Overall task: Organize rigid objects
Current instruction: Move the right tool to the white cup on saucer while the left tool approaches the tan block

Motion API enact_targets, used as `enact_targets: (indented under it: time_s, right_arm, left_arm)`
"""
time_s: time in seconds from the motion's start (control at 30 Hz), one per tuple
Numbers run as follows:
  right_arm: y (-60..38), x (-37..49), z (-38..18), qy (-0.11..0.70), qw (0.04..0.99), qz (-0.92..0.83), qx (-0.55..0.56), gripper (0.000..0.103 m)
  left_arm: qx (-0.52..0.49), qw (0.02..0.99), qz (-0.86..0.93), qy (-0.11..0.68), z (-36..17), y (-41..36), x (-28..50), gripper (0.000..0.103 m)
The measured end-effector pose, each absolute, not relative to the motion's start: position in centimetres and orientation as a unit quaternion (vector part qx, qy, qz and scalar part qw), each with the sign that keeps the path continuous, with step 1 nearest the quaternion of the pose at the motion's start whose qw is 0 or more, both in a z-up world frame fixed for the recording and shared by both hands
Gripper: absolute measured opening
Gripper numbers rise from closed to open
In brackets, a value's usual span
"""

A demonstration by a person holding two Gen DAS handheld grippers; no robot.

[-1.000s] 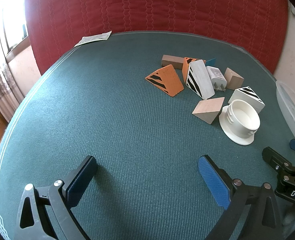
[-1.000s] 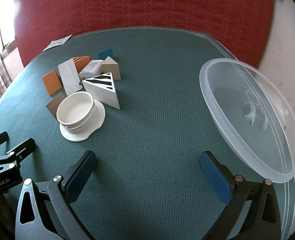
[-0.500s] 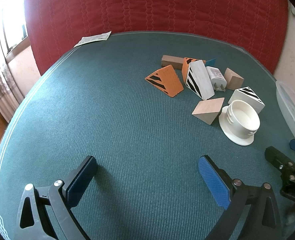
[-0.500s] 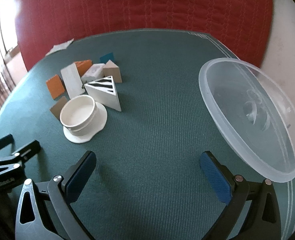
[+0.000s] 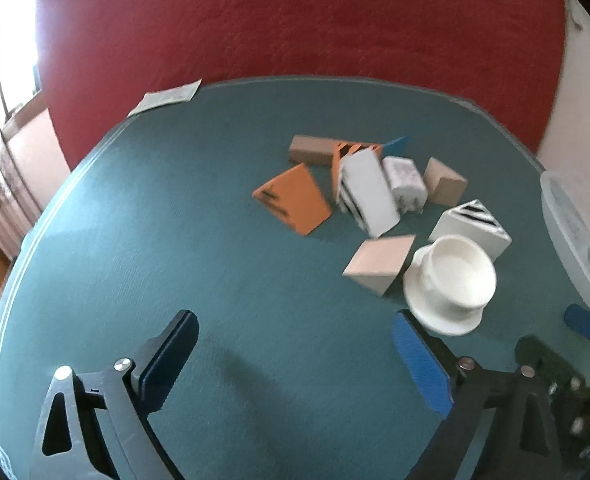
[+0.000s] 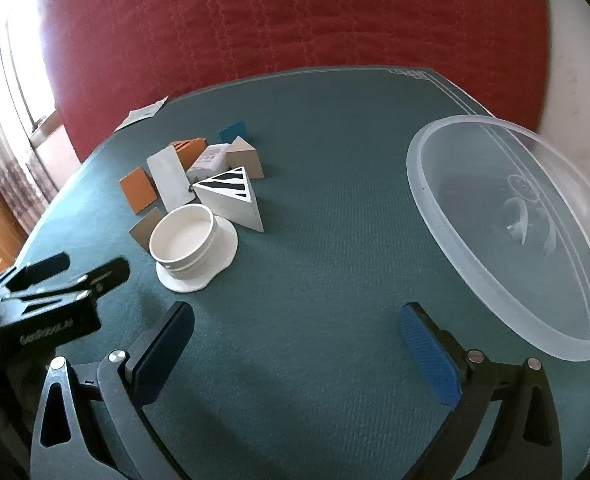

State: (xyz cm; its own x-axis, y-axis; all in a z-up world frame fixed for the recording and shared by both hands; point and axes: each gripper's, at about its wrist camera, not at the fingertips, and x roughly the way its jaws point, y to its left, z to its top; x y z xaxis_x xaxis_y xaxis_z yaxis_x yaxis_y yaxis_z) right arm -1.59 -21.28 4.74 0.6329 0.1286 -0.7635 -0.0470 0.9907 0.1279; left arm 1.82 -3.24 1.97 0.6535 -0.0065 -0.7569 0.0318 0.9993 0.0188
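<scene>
We hold both grippers low over the green table (image 6: 335,208). Our left gripper (image 5: 295,356) has its jaws wide with only bare cloth between them, though they have just been closing a little. Our right gripper (image 6: 297,348) also stands wide and empty. The blocks (image 6: 231,196) lie heaped at the far left of the right view, touching one another, with the white cup (image 6: 183,238) just nearer. The clear plastic bowl (image 6: 455,208) sits at the right, well apart.
</scene>
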Motion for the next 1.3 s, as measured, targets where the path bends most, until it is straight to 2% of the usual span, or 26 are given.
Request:
enact_targets:
  time_s: [0.43, 0.87, 1.1, 1.2, 1.3]
  right_arm:
    - [-21.3, -1.6, 4.6, 0.427, 0.902, 0.049, 0.047, 0.102]
    - [-21.3, -1.6, 4.6, 0.427, 0.902, 0.049, 0.047, 0.102]
    - [-21.3, -1.6, 4.6, 0.427, 0.902, 0.049, 0.047, 0.102]
    - [-21.3, -1.6, 4.6, 0.427, 0.902, 0.049, 0.046, 0.102]
    - [-21.4, -1.6, 4.6, 0.426, 0.902, 0.049, 0.046, 0.102]
  left_arm:
    - [0.008, 0.911, -0.011, 0.412, 1.7, -4.2, 4.6, 0.096]
    - [-0.017, 0.906, 0.031, 0.421, 1.6, 0.4, 3.1, 0.096]
    - [-0.008, 0.910, 0.004, 0.415, 1.9, -2.2, 2.8, 0.096]
    - [-0.005, 0.909, -0.002, 0.416, 1.8, -3.0, 3.3, 0.092]
    - [-0.009, 0.906, 0.000, 0.424, 1.5, -3.2, 4.1, 0.080]
